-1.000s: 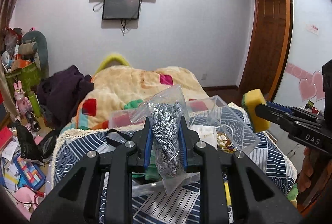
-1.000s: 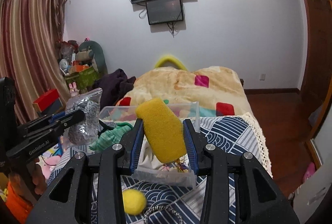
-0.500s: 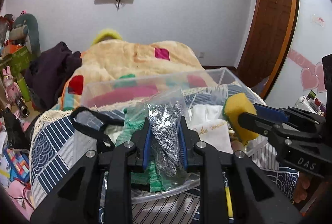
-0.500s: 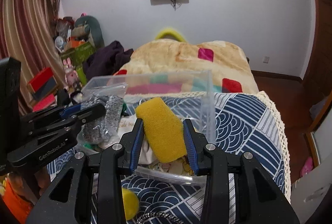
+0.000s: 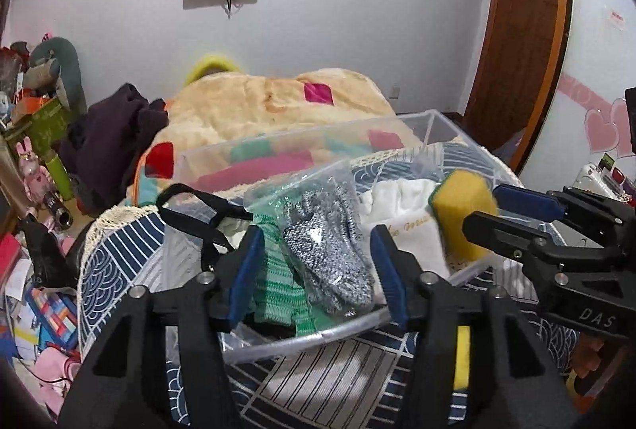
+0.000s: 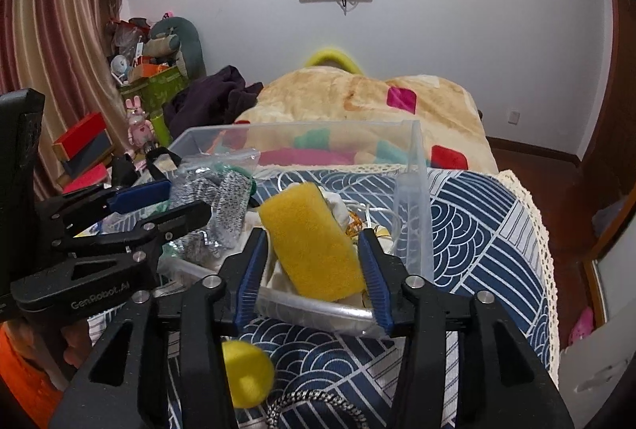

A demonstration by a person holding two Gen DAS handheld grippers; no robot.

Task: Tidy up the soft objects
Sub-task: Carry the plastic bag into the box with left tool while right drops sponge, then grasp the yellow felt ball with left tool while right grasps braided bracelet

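Note:
A clear plastic bin (image 5: 433,121) (image 6: 413,190) stands on the patterned bedspread and holds soft items. My left gripper (image 5: 316,262) (image 6: 159,202) is open over the bin; a plastic bag of grey knit gloves (image 5: 330,250) (image 6: 222,206) lies loose between its fingers, on a green knit cloth (image 5: 278,290). My right gripper (image 6: 312,258) (image 5: 487,208) has opened around a yellow sponge (image 6: 310,246) (image 5: 461,206), which sits over the bin's near right corner on a white cloth (image 5: 401,206). I cannot tell whether the pads still touch the sponge.
A yellow ball (image 6: 246,373) and a braided chain (image 6: 310,401) lie on the bedspread (image 6: 477,230) in front of the bin. A black strap (image 5: 190,214) hangs over the bin's left side. A beige quilt (image 5: 270,103) lies behind. Clutter fills the floor at left (image 5: 35,270).
Both grippers moved down over the bin and their jaws widened. The glove bag dropped from the left gripper's grip into the bin. The sponge now sits loose between the right fingers.

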